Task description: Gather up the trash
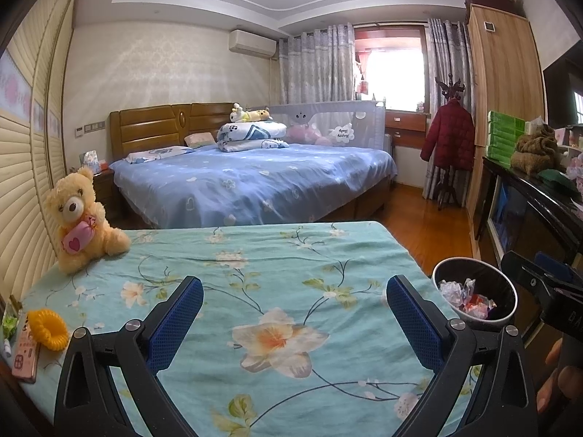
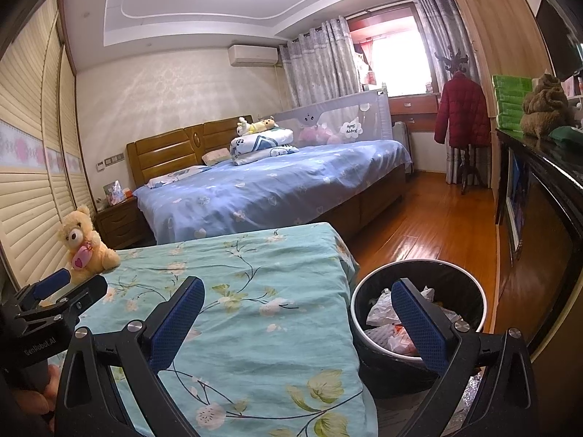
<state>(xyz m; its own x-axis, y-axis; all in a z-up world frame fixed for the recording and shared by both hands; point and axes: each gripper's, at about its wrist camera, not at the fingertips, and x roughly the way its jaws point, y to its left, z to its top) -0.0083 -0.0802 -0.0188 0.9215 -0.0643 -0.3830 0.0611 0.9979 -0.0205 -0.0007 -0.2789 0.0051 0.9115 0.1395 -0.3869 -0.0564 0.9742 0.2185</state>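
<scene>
A black trash bin (image 1: 473,291) stands on the floor at the right edge of a small bed with a teal floral sheet (image 1: 255,273). Crumpled white and red wrappers (image 1: 470,300) lie inside it. The bin also shows in the right wrist view (image 2: 419,309), with crumpled trash (image 2: 382,313) inside. My left gripper (image 1: 295,320) is open and empty above the sheet. My right gripper (image 2: 297,322) is open and empty, with one finger over the sheet's edge and the other over the bin. Each gripper shows at the edge of the other's view.
A teddy bear (image 1: 78,218) sits at the sheet's far left. A yellow hair tie (image 1: 47,329) and a phone (image 1: 25,355) lie at its left edge. A large blue bed (image 1: 255,182) is beyond. A dark cabinet (image 1: 528,218) lines the right, with wood floor (image 2: 419,225) between.
</scene>
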